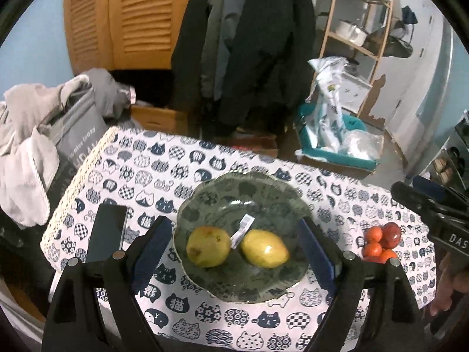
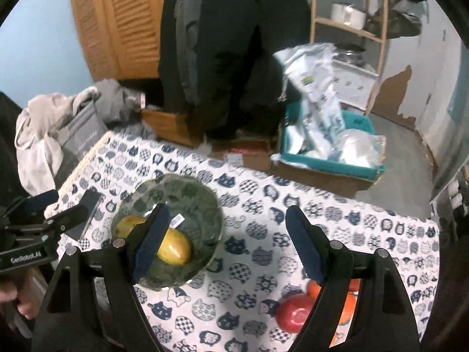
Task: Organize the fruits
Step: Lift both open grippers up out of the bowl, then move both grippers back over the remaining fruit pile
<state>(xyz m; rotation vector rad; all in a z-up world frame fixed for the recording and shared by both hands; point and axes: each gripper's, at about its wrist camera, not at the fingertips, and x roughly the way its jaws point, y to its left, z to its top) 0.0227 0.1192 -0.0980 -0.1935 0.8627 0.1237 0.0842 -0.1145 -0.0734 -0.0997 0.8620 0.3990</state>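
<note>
A grey-green patterned plate (image 1: 263, 193) sits on the cat-print tablecloth and holds a yellow-brown pear (image 1: 208, 246) and a yellow mango (image 1: 265, 248), with a small white label (image 1: 241, 230) between them. My left gripper (image 1: 236, 252) is open and empty, its fingers on either side of the plate. A red apple (image 1: 391, 234) and several small oranges (image 1: 373, 243) lie on the cloth to the right. My right gripper (image 2: 227, 240) is open and empty above the cloth, between the plate (image 2: 193, 202) and the apple (image 2: 294, 312). The oranges (image 2: 347, 302) are partly hidden behind its right finger.
A dark phone (image 1: 107, 236) lies left of the plate. Grey clothes and a bag (image 1: 44, 135) are piled at the table's left edge. Beyond the far edge stand hanging coats (image 1: 249, 44), a teal bin with plastic bags (image 1: 337, 135) and a wooden shelf (image 1: 360, 20).
</note>
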